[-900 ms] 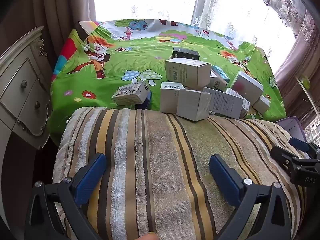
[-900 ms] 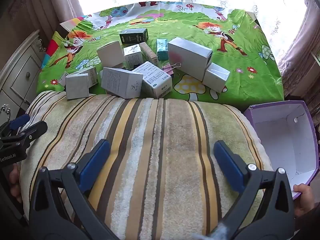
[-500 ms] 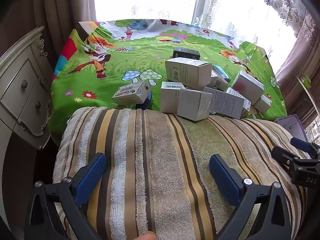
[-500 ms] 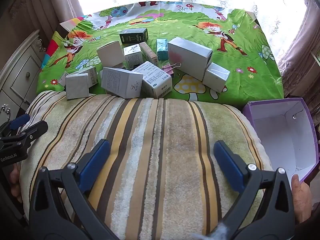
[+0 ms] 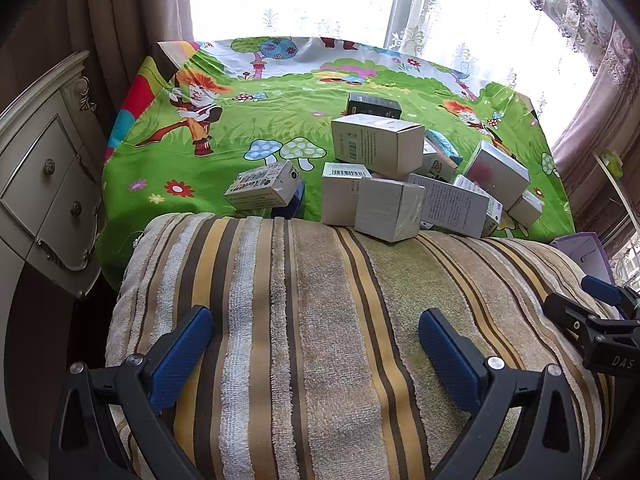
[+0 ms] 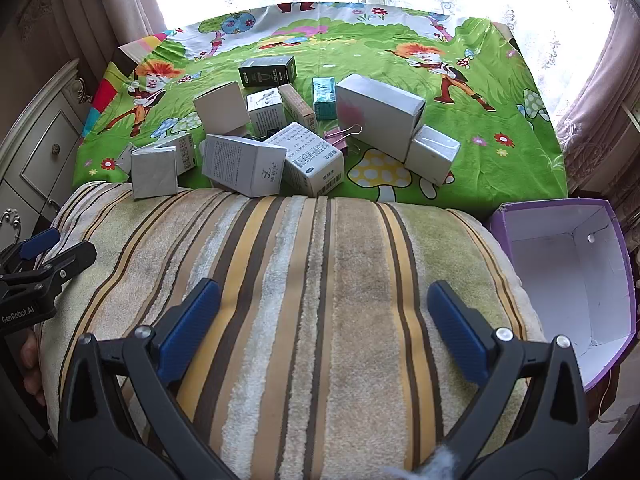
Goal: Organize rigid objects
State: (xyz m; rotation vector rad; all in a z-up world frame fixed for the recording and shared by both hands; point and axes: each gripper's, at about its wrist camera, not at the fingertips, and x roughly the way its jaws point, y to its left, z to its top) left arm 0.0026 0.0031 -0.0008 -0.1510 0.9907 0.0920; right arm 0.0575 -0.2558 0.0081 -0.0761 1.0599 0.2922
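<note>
Several small cardboard boxes lie in a loose pile on a green cartoon-print cloth; the pile also shows in the left wrist view. A black box lies at the far side, and a pink binder clip lies among the boxes. An empty purple box with a white inside stands at the right, open side up. My left gripper is open and empty over a striped towel. My right gripper is open and empty over the same towel.
A cream drawer cabinet stands at the left. Curtains and a bright window lie behind the cloth. The right gripper shows at the right edge of the left wrist view; the left gripper shows at the left edge of the right wrist view.
The purple box has shifted slightly at the right in the right wrist view. Both grippers have stayed open and nearly still.
</note>
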